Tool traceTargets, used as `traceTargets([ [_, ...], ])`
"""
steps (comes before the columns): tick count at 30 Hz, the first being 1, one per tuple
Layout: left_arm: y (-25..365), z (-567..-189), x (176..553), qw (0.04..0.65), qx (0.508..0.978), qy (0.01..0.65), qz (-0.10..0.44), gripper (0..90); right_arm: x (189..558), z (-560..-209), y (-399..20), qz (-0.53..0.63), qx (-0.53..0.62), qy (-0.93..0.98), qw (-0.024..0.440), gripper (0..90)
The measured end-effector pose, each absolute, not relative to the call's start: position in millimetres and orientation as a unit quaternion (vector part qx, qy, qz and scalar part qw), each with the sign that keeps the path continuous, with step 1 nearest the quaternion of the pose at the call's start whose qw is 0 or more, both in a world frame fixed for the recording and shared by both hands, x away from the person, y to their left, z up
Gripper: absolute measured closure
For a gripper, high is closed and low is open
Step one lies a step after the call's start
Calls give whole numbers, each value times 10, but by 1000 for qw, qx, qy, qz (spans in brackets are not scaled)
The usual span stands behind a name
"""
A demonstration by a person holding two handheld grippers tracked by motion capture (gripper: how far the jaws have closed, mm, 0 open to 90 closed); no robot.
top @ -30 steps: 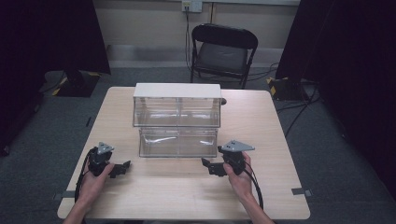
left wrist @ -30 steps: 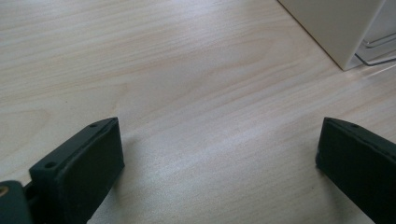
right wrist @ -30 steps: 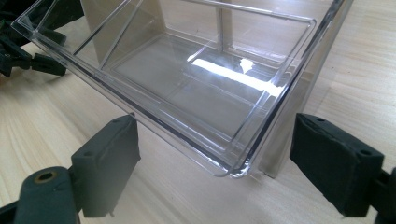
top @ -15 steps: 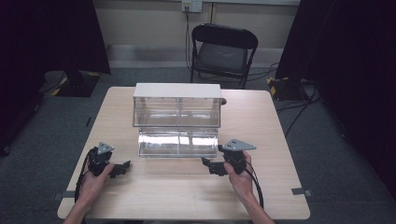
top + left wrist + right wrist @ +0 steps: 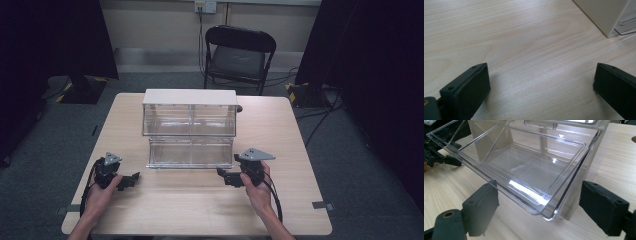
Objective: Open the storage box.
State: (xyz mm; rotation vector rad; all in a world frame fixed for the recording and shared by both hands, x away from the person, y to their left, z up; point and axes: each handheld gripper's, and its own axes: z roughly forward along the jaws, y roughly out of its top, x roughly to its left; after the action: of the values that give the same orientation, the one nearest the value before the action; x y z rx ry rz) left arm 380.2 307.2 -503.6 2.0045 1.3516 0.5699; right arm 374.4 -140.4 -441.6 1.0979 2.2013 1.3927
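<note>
Clear plastic drawer [image 5: 524, 170] juts from white-topped cabinet [image 5: 189, 97].

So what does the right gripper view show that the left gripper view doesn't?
Right gripper view: the clear drawer pulled out of the cabinet, nothing visible in it, its near corner between the right gripper's open jaws, and the left gripper at the far left. Left gripper view: bare wood between the left gripper's open jaws, with the cabinet's white side panel at top right. Both: the wooden table and the cabinet.
</note>
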Motion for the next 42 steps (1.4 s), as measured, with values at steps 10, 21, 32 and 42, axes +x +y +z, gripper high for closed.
traceTargets([
  [10, 3073, -5037, 3802, 323, 764, 515, 217, 3, 3746, -4378, -1404, 492, 385, 765, 159, 151],
  [21, 3073, -5036, 3802, 323, 764, 515, 217, 3, 3756, -4318, -1418, 505, 381, 758, 156, 146],
  [32, 3073, -5037, 3802, 323, 764, 515, 217, 3, 3771, -4255, -1427, 515, 379, 753, 155, 141],
  [42, 3072, -5037, 3802, 323, 764, 515, 217, 3, 3794, -4244, -1424, 516, 382, 750, 159, 144],
])
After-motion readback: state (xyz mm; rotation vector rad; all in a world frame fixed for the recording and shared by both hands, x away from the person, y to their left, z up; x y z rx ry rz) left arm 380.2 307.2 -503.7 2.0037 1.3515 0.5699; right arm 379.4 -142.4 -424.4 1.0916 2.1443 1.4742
